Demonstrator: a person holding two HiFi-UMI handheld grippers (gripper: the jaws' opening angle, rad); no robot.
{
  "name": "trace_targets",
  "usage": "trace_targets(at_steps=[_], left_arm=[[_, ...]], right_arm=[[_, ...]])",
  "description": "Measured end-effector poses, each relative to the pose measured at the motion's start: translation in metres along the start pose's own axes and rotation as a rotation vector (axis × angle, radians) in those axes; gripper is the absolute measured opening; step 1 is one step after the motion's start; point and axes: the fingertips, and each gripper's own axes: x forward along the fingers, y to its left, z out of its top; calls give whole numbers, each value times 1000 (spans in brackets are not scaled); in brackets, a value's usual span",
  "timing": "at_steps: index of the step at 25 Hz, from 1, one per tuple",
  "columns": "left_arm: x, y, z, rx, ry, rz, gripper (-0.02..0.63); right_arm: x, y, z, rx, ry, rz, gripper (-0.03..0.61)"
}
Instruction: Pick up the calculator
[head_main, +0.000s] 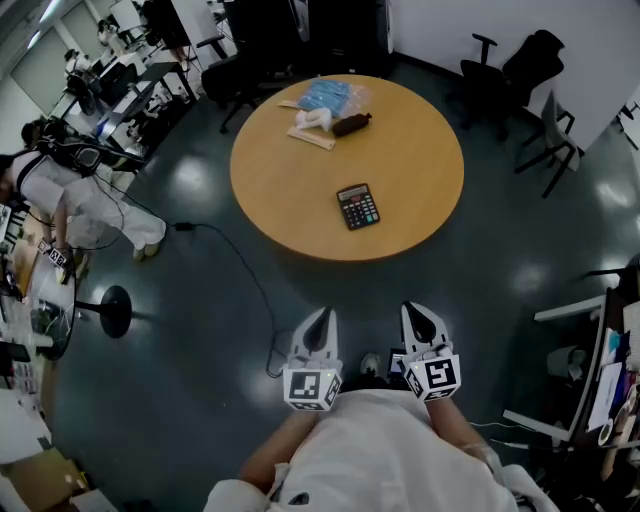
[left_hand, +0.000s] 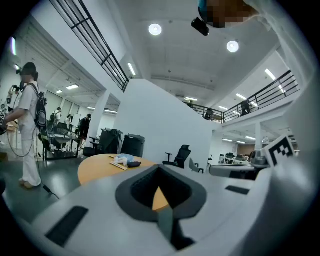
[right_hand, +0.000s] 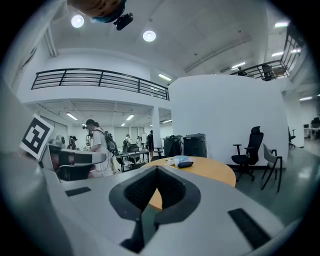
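Head view, approach stage. The calculator (head_main: 358, 207) lies flat, keys up, on the round wooden table (head_main: 280, 200). It sits towards the near edge and right of centre, well apart from the blue bag (head_main: 328, 97) and dark bottle (head_main: 352, 124) at the far side. We hold the left gripper (head_main: 321, 318) and right gripper (head_main: 414, 312) side by side close to the body, over the floor and short of the table. Each gripper view shows its jaws pressed together with nothing between them, and only a sliver of tabletop shows through the gap in the pads.

We judge four risks.

- **Jaws not opened:** if they are not parted before the reach, the closed tips will nudge the calculator across the smooth top instead of straddling it.
- **Thin, flat body:** it offers little edge, so jaws arriving too high may close on air, and jaws arriving too low may scrape the wood and skid the calculator away.
- **Grip near one end:** this could let the calculator pivot and drop on the lift.
- **Floor cable:** a cable (head_main: 245, 265) trails on the floor left of our path and could catch a foot if we drift that way.
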Motion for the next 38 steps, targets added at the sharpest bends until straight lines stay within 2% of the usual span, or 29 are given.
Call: trace_targets(at_steps=[10, 18, 24, 29, 34, 38], left_arm=[[24, 1, -11, -37, 9, 46, 6], [67, 17, -17, -20, 41, 70, 6], [136, 55, -17, -30, 50, 63, 6], [191, 84, -16, -60, 65, 29, 6], [239, 94, 0, -64, 71, -39, 6], [264, 94, 7, -80, 78, -51, 6]], right_arm=[[9, -32, -6, -22, 21, 42, 14], [46, -65, -3, -44, 25, 91, 14], [117, -94, -12, -39, 53, 110, 14], [184, -106, -24, -71, 96, 175, 14], [236, -123, -19, -103, 117, 234, 14], [269, -136, -23, -113, 156, 300, 14]])
